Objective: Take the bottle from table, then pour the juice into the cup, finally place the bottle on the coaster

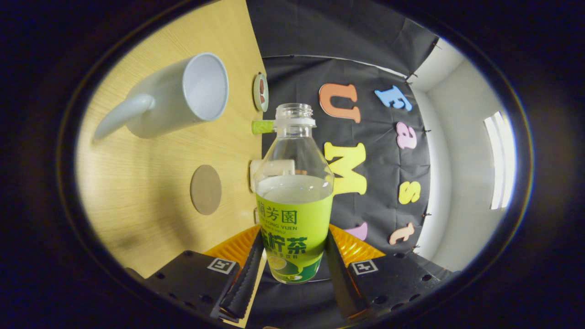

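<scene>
gripper [292, 269]: two long tapering fingers [244, 283] with ribbed, toothed inner faces. each finger joins a flat dark mount block dotted with small round screw holes. a square black-and-white marker tag [224, 265] sits on each block nearest the fingers. ridged orange plastic panels [237, 246] lie just beyond the tags.

Pale, wood-grain table top [151, 183] spread from nine to eleven o'clock. Black cloth booth wall [292, 82] hung from twelve to three o'clock. Plain white room wall [457, 137] beyond at three o'clock, with bright window strips [500, 160].
</scene>
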Tool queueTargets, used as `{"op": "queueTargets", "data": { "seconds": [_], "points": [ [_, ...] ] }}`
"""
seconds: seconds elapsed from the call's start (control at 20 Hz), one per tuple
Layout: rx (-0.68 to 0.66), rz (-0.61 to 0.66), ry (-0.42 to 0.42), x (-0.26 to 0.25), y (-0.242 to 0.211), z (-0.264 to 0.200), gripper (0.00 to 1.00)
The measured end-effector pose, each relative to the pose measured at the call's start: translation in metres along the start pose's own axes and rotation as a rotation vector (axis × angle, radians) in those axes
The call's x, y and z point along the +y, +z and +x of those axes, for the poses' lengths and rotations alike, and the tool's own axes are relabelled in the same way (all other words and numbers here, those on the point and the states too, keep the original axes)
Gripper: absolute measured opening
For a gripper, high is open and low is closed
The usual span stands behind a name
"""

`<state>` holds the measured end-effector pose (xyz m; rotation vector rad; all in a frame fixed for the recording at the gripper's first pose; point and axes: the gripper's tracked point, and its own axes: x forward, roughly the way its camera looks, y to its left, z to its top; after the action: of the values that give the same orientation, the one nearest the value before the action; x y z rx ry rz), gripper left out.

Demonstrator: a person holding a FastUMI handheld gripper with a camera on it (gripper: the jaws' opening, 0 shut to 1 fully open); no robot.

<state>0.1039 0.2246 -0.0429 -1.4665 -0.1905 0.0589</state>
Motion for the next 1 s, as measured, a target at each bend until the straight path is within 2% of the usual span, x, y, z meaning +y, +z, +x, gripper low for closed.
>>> {"op": "queueTargets", "data": {
  "seconds": [1.0],
  "points": [
    [-0.046, -0.210, -0.074, -0.029, 0.008, -0.003, 0.77]
  ]
}}
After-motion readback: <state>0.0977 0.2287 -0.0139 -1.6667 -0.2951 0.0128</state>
